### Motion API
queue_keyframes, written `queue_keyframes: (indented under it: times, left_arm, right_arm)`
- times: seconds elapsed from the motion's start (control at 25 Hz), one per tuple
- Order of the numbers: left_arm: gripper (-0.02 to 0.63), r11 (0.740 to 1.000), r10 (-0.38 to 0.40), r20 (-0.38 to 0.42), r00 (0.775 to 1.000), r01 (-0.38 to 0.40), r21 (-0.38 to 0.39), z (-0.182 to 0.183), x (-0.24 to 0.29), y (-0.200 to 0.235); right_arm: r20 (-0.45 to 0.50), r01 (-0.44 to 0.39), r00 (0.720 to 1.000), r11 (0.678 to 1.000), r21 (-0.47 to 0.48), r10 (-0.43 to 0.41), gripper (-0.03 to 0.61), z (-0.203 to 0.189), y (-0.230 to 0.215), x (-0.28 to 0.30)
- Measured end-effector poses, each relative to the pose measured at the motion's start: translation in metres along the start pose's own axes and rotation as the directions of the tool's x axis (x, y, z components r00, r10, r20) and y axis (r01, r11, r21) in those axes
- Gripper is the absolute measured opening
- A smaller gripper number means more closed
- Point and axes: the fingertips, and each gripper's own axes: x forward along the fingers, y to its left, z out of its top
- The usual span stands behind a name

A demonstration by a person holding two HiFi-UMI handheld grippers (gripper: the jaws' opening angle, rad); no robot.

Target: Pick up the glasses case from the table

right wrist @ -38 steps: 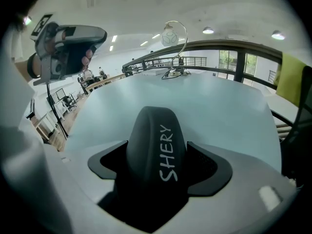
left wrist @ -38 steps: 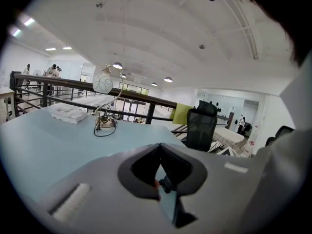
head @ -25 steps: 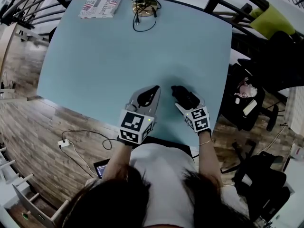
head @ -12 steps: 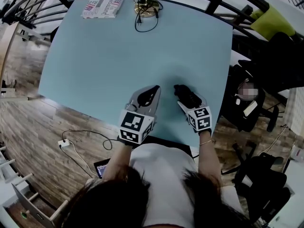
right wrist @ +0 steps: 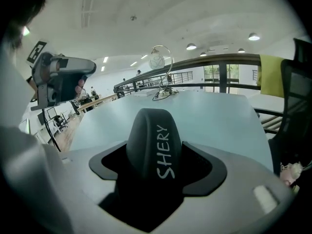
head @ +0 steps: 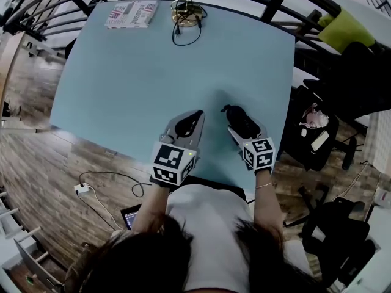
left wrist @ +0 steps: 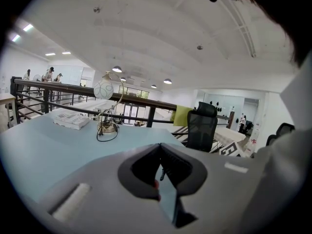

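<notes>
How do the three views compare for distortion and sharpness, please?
Head view: the wide lens bows the table. Left gripper view: fisheye with a black rim, the near claw soft. Right gripper view: same fisheye, yet the glasses case lettering reads sharp.

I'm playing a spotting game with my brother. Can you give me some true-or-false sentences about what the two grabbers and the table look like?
1. The right gripper is shut on a black glasses case. True.
2. The case has the word SHERY on it. True.
3. The left gripper is holding a book. False: its jaws are together with nothing between them.
4. The lamp stands right beside the person. False: it stands at the far edge of the table, next to a folded newspaper.
5. The table is red. False: it is light blue.
</notes>
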Motion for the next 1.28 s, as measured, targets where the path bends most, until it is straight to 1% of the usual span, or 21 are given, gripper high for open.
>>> queue_keyframes:
  times: [0.28,0.56,0.84,1.12,1.28]
  left_arm:
    - [0.057,1.000,-0.003,0.037,0.999,0.002,0.019,0.015,0.000,-0.005]
    - [0.057,0.999,-0.003,0.072,0.997,0.000,0.034,0.030,-0.003,-0.009]
    - [0.057,0.999,-0.011,0.099,0.995,0.006,0.053,0.040,-0.008,-0.020]
    - [0.057,0.998,-0.014,0.121,0.993,0.005,0.070,0.046,-0.012,-0.027]
    - [0.057,0.997,-0.015,0.127,0.992,0.005,0.074,0.049,-0.014,-0.030]
  right_arm:
    - [0.098,0.017,0.995,0.999,-0.036,-0.013,0.334,0.038,-0.003,-0.021]
    - [0.211,0.036,0.977,0.996,-0.082,-0.018,0.334,0.085,-0.001,-0.052]
    - [0.319,0.076,0.947,0.991,-0.110,-0.038,0.334,0.117,0.002,-0.093]
    - [0.411,0.121,0.909,0.986,-0.117,-0.063,0.333,0.138,0.004,-0.134]
    - [0.460,0.146,0.884,0.984,-0.105,-0.082,0.333,0.149,0.004,-0.159]
